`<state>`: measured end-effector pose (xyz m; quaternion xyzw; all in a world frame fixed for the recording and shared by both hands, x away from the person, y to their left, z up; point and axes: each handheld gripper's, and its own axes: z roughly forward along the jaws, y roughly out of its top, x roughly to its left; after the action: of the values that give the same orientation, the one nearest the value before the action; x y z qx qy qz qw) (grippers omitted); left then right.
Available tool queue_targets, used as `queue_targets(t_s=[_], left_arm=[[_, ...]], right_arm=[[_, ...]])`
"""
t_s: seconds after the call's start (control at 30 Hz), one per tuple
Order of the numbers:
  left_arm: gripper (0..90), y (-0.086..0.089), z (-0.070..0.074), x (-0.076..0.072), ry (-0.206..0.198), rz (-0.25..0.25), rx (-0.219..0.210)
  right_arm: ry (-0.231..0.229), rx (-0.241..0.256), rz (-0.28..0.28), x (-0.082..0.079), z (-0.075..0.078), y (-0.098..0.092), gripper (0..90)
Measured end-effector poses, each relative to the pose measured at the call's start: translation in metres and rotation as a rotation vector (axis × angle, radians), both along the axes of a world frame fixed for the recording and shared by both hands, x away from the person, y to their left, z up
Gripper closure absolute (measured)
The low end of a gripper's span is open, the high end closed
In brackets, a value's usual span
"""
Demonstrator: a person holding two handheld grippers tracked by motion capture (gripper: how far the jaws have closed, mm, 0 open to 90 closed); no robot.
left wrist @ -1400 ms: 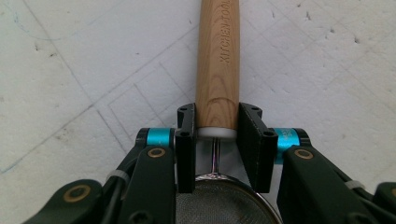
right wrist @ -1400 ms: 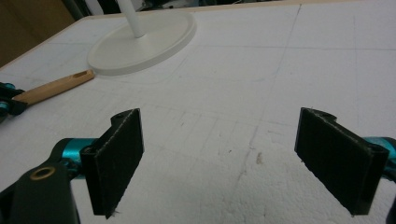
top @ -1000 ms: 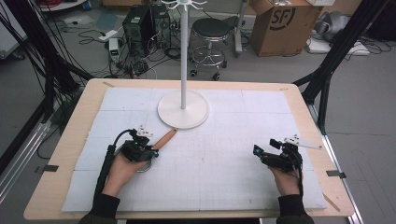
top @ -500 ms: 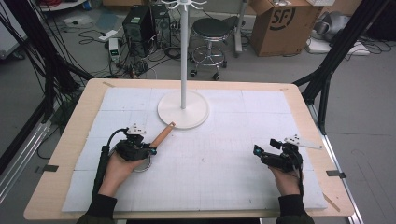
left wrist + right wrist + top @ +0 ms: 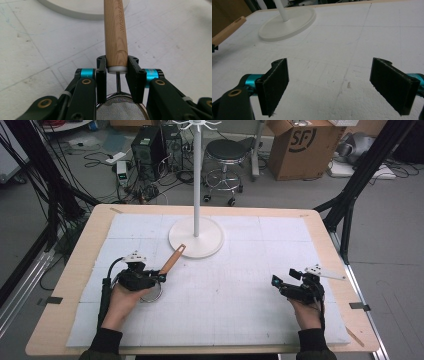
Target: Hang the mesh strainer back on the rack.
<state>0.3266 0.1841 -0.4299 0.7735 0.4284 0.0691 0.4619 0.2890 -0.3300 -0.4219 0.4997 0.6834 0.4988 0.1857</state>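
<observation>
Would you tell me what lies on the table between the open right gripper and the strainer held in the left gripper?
Nothing: in the high view, only bare white mat separates the right gripper from the strainer.

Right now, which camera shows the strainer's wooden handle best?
The left gripper view: the wooden handle is close up, clamped between the left tool's jaws. The high view shows it small; the right gripper view catches just its end.
</observation>
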Motion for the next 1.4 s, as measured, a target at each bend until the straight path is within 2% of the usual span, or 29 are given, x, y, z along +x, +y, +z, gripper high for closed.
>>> queue_targets(t_s=[0.17,0.43,0.5,0.6,0.7,0.8,0.87,1.13,1.17,1.33,1.4], left_arm=[[72.1,0.002,0.003,-0.001,-0.011,0.009,-0.034],[72.0,0.003,0.01,-0.004,-0.027,0.015,-0.123],[72.0,0.002,0.012,-0.005,-0.037,0.017,-0.162],[72.1,0.002,0.017,-0.006,-0.052,0.026,-0.182],[72.0,-0.001,0.024,-0.006,-0.072,0.029,-0.159],[72.1,-0.005,0.033,-0.005,-0.09,0.032,-0.189],[72.0,-0.006,0.039,-0.003,-0.102,0.024,-0.228],[72.1,-0.006,0.052,0.003,-0.132,0.05,-0.278],[72.1,-0.005,0.055,0.003,-0.144,0.049,-0.323],[72.0,-0.007,0.067,0.005,-0.173,0.04,-0.363],[72.0,-0.009,0.073,0.005,-0.188,0.044,-0.396]], right_arm=[[-0.002,0.002,-0.001,0.0,0.0,0.0,14.8],[0.0,0.0,0.0,0.0,0.0,0.0,14.8],[0.0,0.004,0.002,0.0,0.0,0.0,14.8],[-0.001,0.006,0.002,0.0,0.0,0.0,14.8],[0.001,0.01,0.002,0.0,0.0,0.0,14.8],[0.004,0.015,0.006,0.0,0.0,0.0,14.7],[0.004,0.017,0.006,0.0,0.0,0.0,14.7],[-0.003,0.023,0.012,-0.001,0.0,0.0,14.8],[0.0,0.026,0.012,-0.001,0.0,0.0,14.8],[0.0,0.032,0.015,-0.001,0.001,0.001,14.8],[-0.002,0.031,0.017,-0.002,0.001,0.002,14.7]])
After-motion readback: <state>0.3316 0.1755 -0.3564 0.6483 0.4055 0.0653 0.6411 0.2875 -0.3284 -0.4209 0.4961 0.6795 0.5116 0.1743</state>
